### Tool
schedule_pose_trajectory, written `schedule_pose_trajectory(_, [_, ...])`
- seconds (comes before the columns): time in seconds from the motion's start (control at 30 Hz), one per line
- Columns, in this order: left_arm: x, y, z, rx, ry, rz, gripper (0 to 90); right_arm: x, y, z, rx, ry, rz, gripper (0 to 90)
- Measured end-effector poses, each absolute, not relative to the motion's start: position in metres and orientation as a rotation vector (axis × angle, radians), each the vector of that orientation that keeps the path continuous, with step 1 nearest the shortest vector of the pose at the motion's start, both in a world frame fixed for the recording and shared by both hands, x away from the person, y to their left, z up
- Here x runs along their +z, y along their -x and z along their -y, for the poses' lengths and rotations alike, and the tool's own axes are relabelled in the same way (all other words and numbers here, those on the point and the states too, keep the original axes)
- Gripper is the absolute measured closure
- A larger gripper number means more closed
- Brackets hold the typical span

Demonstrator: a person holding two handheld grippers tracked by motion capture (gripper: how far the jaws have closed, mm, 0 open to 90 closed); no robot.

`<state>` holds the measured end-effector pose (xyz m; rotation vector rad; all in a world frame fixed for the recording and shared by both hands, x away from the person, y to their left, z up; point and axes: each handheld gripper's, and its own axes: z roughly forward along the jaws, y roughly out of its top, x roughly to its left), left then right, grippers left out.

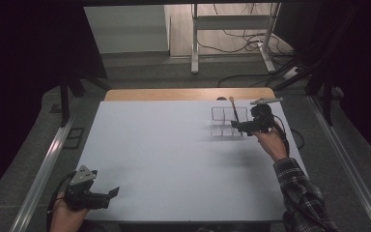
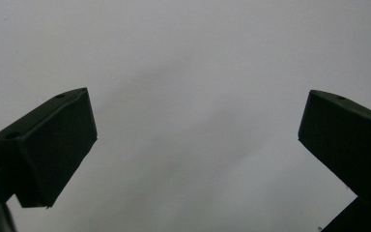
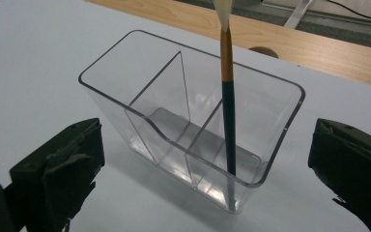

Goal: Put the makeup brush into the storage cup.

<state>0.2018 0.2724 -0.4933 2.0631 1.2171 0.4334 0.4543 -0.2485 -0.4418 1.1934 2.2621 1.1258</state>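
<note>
My left tongs (image 1: 110, 192): wide, idle at near table edge
My right tongs (image 3: 205, 159): wide, empty, just beside clear plastic divided organizer (image 3: 125, 104)
Slim dark-handled brush (image 3: 228, 116): upright in end compartment
Tip: I withdraw straight, without nudging organizer

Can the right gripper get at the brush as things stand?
Probably yes. The right gripper is open just before the organizer, and the brush stands upright in its near compartment, handle exposed above the rim.

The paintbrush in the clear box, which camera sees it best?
The right gripper view: the paintbrush stands close up in the clear organizer, handle and bristles plain. The high view shows it small and far.
</note>
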Motion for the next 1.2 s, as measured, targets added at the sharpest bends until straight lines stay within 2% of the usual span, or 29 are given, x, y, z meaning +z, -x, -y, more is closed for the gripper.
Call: schedule_pose_trajectory(1.2, [-0.492,-0.2,-0.272,0.429,-2.056,-1.182,0.7,-0.446,-0.428,0.247,1.079,-1.156,-2.311,0.0])
